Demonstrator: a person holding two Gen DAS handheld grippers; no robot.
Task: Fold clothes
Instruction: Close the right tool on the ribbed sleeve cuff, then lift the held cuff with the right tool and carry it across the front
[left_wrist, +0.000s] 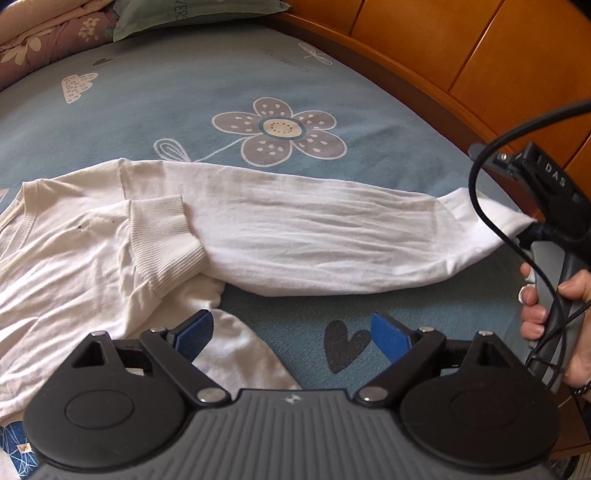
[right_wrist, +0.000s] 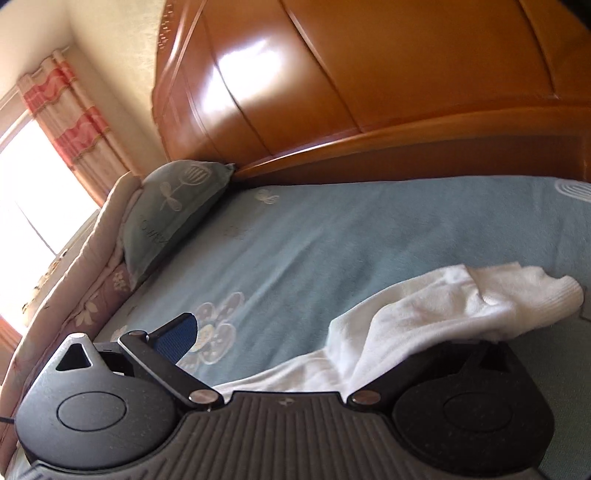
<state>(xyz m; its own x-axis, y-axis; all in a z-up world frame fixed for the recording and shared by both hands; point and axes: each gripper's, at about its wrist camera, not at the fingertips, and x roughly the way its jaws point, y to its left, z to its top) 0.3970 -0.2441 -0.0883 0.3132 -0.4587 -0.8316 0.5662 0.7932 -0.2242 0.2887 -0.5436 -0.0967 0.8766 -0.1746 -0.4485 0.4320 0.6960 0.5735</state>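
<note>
On the bed (left_wrist: 184, 92), with its blue sheet printed with a big grey flower (left_wrist: 280, 129), a white long-sleeved shirt (left_wrist: 66, 258) lies spread flat, its body toward the pillow (left_wrist: 192, 14) side of the flower and nearer the camera. One sleeve (left_wrist: 314, 240) is its longest part: it runs straight across the sheet just below the flower, from the shoulder out toward the wooden wardrobe (left_wrist: 461, 44) side. The other sleeve is folded back over the chest, its ribbed cuff (left_wrist: 166, 240) lying beside the collar.

The left gripper (left_wrist: 291, 338) hovers low over the shirt's lower edge, below the flower, its jaws spread wide and holding nothing; one blue pad sits above white cloth, the other above bare sheet.

The right gripper (left_wrist: 532, 225) is at the far end of the stretched sleeve. From the left wrist view the cuff end is drawn to a point at its tip. In its own view the cuff (right_wrist: 517, 299) drapes over one finger, while the other finger (right_wrist: 177, 336) stands well apart, so I cannot tell whether the cloth is pinched.

A hand (left_wrist: 554, 314) grips this tool's handle, fingers curled round it, a black cable (left_wrist: 491, 221) looping past.
</note>
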